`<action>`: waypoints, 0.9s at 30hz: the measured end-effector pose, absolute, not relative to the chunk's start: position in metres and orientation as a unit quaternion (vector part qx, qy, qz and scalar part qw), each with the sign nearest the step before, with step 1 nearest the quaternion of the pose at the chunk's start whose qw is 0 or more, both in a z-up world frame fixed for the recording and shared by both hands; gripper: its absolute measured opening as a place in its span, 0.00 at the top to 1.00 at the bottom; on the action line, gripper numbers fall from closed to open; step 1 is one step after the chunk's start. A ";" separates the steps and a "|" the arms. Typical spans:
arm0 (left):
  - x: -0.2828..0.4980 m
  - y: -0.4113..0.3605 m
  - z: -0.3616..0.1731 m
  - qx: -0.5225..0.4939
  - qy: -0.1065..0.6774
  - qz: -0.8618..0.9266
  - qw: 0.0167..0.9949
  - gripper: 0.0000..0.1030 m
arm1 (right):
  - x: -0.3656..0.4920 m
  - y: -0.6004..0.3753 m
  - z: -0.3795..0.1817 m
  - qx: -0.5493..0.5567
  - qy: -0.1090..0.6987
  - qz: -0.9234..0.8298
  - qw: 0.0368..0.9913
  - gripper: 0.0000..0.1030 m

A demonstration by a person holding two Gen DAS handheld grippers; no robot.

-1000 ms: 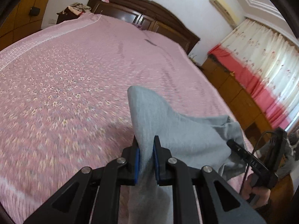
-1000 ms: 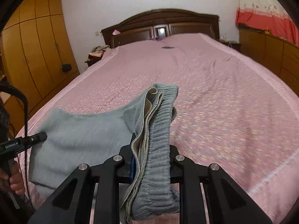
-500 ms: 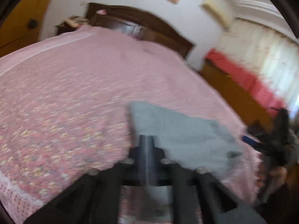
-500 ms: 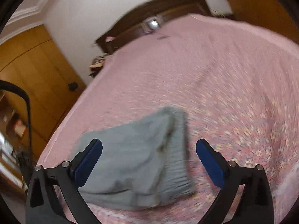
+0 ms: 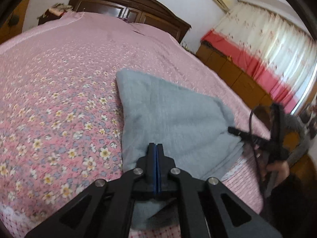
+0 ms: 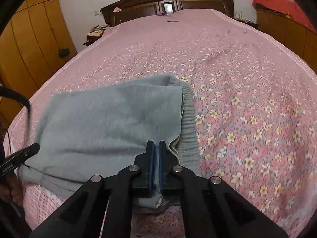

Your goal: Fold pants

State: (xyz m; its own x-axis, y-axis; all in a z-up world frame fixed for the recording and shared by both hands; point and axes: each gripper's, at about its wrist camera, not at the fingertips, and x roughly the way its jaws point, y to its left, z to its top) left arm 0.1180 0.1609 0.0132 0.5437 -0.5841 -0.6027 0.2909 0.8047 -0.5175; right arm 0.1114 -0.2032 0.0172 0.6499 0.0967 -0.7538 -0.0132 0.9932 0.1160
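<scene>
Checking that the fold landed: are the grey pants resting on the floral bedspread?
Touching. The right wrist view shows the grey pants lying flat on the floral bedspread, with no gap visible along their far edge.

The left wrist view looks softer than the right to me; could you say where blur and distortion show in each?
Left wrist view: the curtains and bedspread are motion-smeared, while the left tool is sharp. Right wrist view: mostly crisp, with the grey pants slightly soft. Both bow the headboard fisheye-style.

White lettering on black bar of left gripper [image 6: 18, 157], near left in right wrist view; too blurred to read. No other text.
</scene>
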 end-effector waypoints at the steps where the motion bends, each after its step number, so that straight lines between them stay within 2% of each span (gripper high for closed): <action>1: 0.115 0.169 0.016 -0.202 0.400 -0.257 0.856 0.93 | 0.110 -0.197 0.018 0.033 0.415 0.026 0.909 0.96; 2: 0.112 0.178 0.019 -0.222 0.393 -0.264 0.852 0.86 | 0.107 -0.191 0.019 0.014 0.410 0.021 0.912 0.95; 4: 0.108 0.200 0.028 -0.252 0.377 -0.273 0.849 0.43 | 0.104 -0.183 0.020 -0.006 0.399 0.013 0.917 0.93; 5: 0.107 0.209 0.031 -0.260 0.370 -0.265 0.852 0.36 | 0.102 -0.179 0.022 -0.010 0.394 0.010 0.919 0.92; 6: 0.106 0.215 0.030 -0.266 0.368 -0.256 0.854 0.34 | 0.098 -0.175 0.023 -0.015 0.388 0.004 0.922 0.90; 7: 0.108 0.223 0.027 -0.272 0.372 -0.247 0.852 0.35 | 0.095 -0.173 0.025 -0.019 0.386 0.001 0.922 0.81; 8: 0.111 0.229 0.023 -0.281 0.382 -0.241 0.847 0.35 | 0.089 -0.166 0.028 -0.022 0.385 -0.002 0.923 0.63; 10: 0.115 0.240 0.012 -0.312 0.396 -0.239 0.830 0.35 | 0.071 -0.147 0.042 -0.033 0.375 0.008 0.927 0.38; 14: 0.126 0.258 0.002 -0.350 0.401 -0.253 0.808 0.38 | 0.037 -0.065 0.068 -0.097 0.316 0.120 0.936 0.30; 16: 0.131 0.263 0.000 -0.357 0.405 -0.255 0.802 0.38 | 0.020 -0.016 0.066 -0.145 0.303 0.183 0.924 0.29; 19: 0.137 0.287 -0.001 -0.348 0.410 -0.239 0.808 0.40 | -0.007 0.056 0.035 -0.279 0.280 0.219 0.892 0.28; 22: 0.151 0.294 0.000 -0.321 0.427 -0.232 0.813 0.41 | -0.014 0.095 -0.006 -0.406 0.243 0.170 0.864 0.28; 27: 0.166 0.299 0.001 -0.280 0.432 -0.238 0.824 0.43 | 0.014 0.105 -0.016 -0.401 0.248 0.115 0.875 0.28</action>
State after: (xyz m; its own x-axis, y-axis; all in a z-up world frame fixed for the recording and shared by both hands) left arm 0.1661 0.2986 0.0010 0.5127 -0.6342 -0.5787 0.1507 0.7301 -0.6665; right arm 0.0136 0.1054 -0.0156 0.8511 0.0023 -0.5250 -0.3990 0.6528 -0.6440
